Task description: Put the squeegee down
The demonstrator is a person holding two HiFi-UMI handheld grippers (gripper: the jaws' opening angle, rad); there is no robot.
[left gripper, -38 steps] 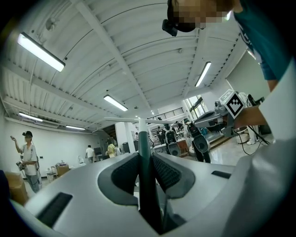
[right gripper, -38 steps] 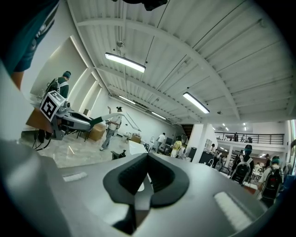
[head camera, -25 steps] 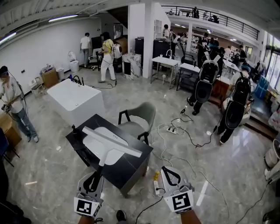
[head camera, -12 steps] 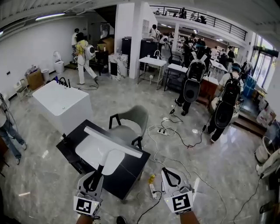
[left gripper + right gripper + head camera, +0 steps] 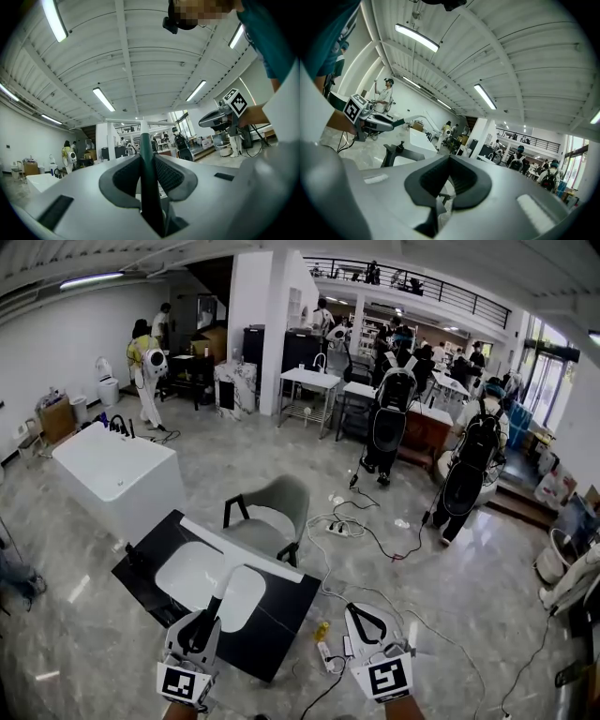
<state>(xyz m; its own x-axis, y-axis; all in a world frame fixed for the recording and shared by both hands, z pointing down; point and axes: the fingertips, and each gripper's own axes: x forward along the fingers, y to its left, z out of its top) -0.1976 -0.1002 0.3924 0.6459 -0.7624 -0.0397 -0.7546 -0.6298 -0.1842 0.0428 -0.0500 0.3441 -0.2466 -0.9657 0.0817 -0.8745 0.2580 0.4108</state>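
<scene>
In the head view my left gripper [image 5: 207, 617] is shut on the dark handle of a squeegee [image 5: 246, 547]. Its long white blade reaches out above the black table [image 5: 281, 601] and the white basin [image 5: 187, 579] set in it. In the left gripper view the green handle [image 5: 145, 140] runs up between the pads to the white blade. My right gripper [image 5: 367, 615] hangs to the right of the table over the floor, shut with nothing in it; its pads [image 5: 461, 180] meet at the tip. The right gripper view shows the left gripper [image 5: 370, 119] off to its left.
A grey chair [image 5: 274, 505] stands behind the table, and a white bathtub [image 5: 112, 474] further left. Cables and a power strip [image 5: 333, 650] lie on the floor by my right gripper, with a small yellow object [image 5: 322, 629]. Several people with backpacks stand at the back right.
Both grippers have travelled level across the room with the squeegee still held. In the head view the table, tub and chair have slid left and a little lower. Neither grip has changed.
</scene>
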